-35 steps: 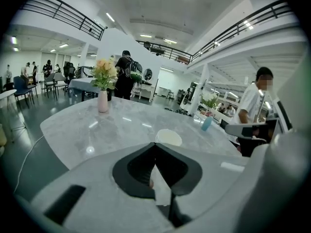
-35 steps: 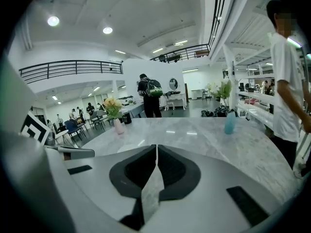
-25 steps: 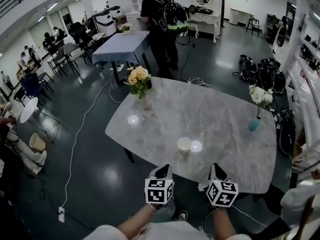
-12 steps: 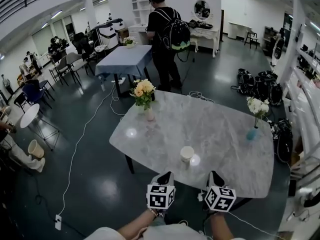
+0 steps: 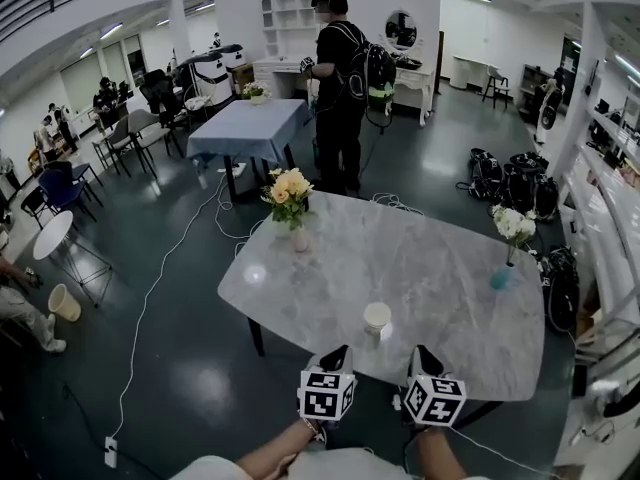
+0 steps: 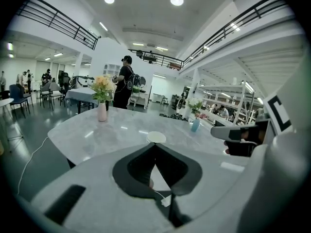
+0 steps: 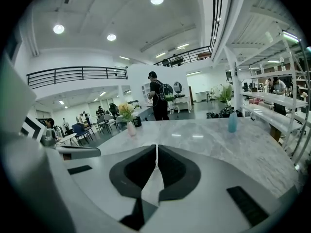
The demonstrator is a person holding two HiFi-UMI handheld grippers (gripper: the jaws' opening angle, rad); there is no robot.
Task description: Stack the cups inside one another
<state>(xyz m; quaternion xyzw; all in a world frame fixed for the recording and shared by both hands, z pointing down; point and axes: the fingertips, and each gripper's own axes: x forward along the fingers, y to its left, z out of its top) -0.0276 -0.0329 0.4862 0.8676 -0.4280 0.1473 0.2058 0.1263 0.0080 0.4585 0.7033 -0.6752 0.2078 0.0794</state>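
Note:
A white paper cup (image 5: 377, 317) stands upright near the front edge of the grey marble table (image 5: 450, 298); I cannot tell whether others are nested in it. My left gripper (image 5: 343, 351) and right gripper (image 5: 417, 351) hover side by side just in front of the table edge, short of the cup and apart from it. In the left gripper view the cup's rim (image 6: 156, 137) shows right above the left gripper (image 6: 155, 145), whose jaws meet at the tips with nothing between them. The right gripper (image 7: 156, 147) is shut and empty too; the cup does not show in its view.
A vase of yellow flowers (image 5: 290, 203) stands at the table's far left and a blue vase with white flowers (image 5: 508, 243) at its right. A person with a backpack (image 5: 340, 78) stands beyond the table. Cables (image 5: 180, 248) run across the dark floor.
Both grippers have come closer together in front of the table edge. The head view has tilted up, so the cup sits lower in the picture. The person in the background has stepped farther away.

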